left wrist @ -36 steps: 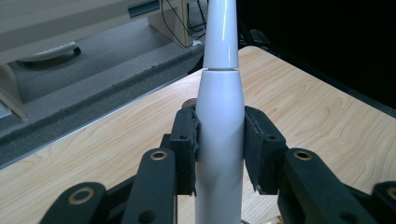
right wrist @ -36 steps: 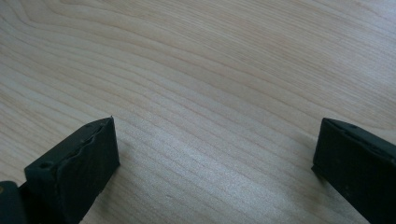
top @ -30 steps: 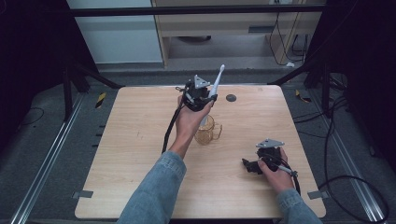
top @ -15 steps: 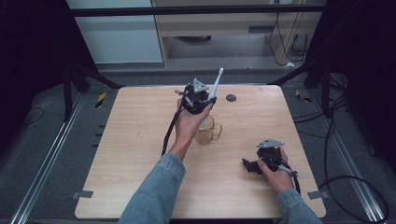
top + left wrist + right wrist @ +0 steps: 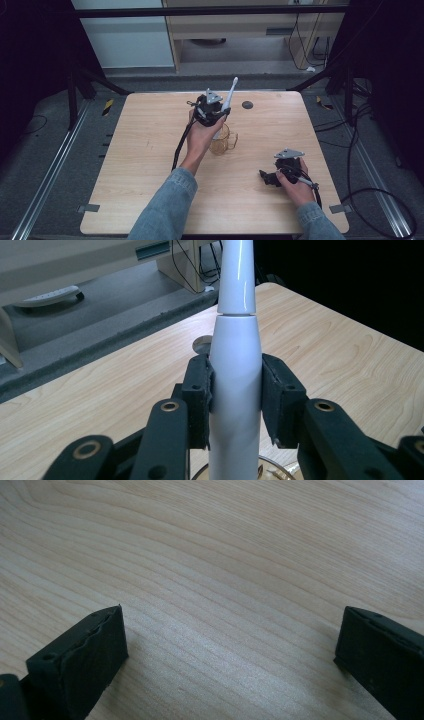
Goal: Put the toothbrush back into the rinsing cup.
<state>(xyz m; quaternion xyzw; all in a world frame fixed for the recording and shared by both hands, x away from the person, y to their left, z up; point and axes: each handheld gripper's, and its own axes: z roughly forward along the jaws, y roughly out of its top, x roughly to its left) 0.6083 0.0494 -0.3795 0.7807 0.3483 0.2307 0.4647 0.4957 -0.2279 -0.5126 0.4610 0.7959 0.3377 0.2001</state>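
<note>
1. Toothbrush (image 5: pixel 235 390) first: the white electric toothbrush stands nearly upright between the jaws of your left gripper (image 5: pixel 212 111), its slim neck rising past the top edge of the left gripper view.

2. Your left gripper's black pads (image 5: pixel 199 395) press on either side of the thick white handle – a firm clamp, no gap on either flank.

3. Seen from the high view, the toothbrush (image 5: pixel 227 100) leans slightly to the right, its head pointing toward the far edge of the wooden table (image 5: pixel 140 165), its lower end over the mouth of a clear amber glass mug (image 5: pixel 221 142).

4. That mug sits near the table's middle, handle turned to the right; its rim (image 5: pixel 270 471) peeps in at the bottom of the left gripper view, just behind the handle of the brush. Whether the brush touches the glass cannot be told.

5. Your left hand (image 5: pixel 202 137) wraps the gripper body, the denim sleeve (image 5: pixel 165 210) running in from the bottom edge.

6. Your right gripper (image 5: pixel 272 176) rests low on the table near the front right corner, well apart from the mug – its jaws stand wide with nothing but bare wood grain between them.

7. A small dark round disc (image 5: pixel 247 105) lies near the table's far edge, just right of the brush head.
</note>
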